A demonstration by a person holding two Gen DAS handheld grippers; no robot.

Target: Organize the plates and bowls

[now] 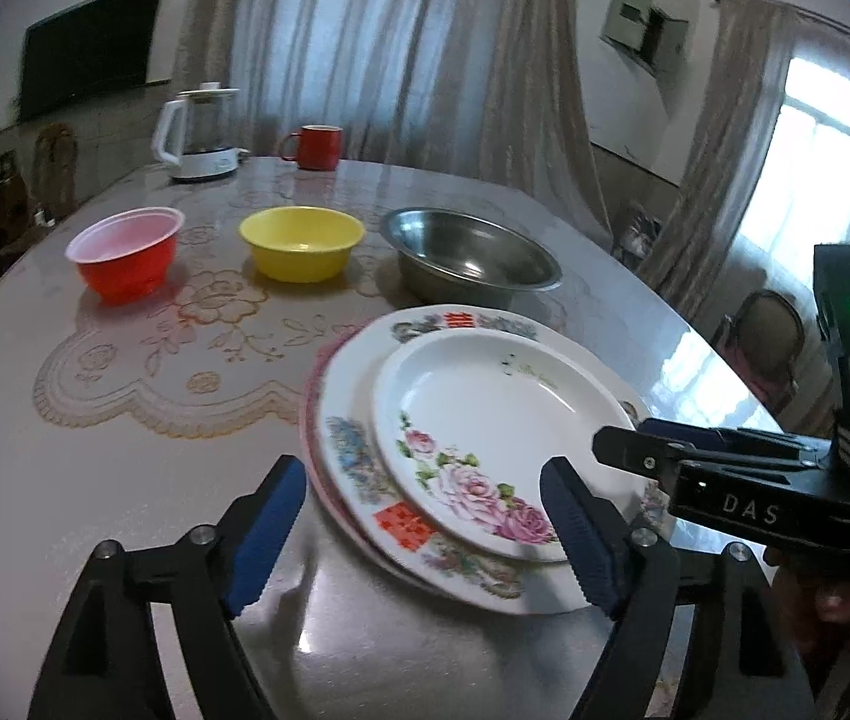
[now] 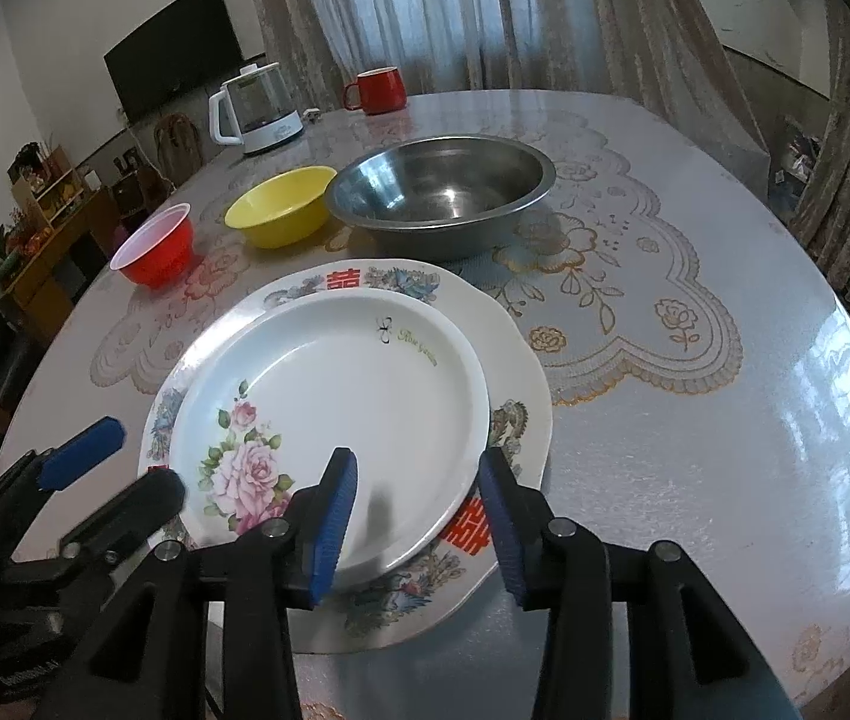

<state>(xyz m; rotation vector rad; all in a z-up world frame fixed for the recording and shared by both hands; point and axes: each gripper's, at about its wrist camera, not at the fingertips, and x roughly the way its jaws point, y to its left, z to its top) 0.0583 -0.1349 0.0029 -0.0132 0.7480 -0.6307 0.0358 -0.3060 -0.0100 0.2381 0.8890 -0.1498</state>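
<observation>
A white rose-print plate [image 1: 484, 420] [image 2: 335, 414] lies on a larger patterned plate [image 1: 353, 396] [image 2: 520, 372], with a pink plate edge [image 1: 311, 384] under both. Behind stand a red bowl [image 1: 125, 255] [image 2: 158, 246], a yellow bowl [image 1: 302, 243] [image 2: 281, 204] and a steel bowl [image 1: 472, 255] [image 2: 439, 198]. My left gripper [image 1: 425, 522] is open, low over the stack's near-left rim. My right gripper [image 2: 419, 510] is open, its fingers straddling the rose plate's near rim; it also shows in the left wrist view [image 1: 652, 450].
A white kettle [image 1: 200, 132] [image 2: 257, 111] and a red mug [image 1: 314, 147] [image 2: 377, 90] stand at the table's far edge. A lace-pattern mat [image 1: 173, 348] [image 2: 622, 300] covers the middle. The table edge [image 1: 718, 348] curves off to the right.
</observation>
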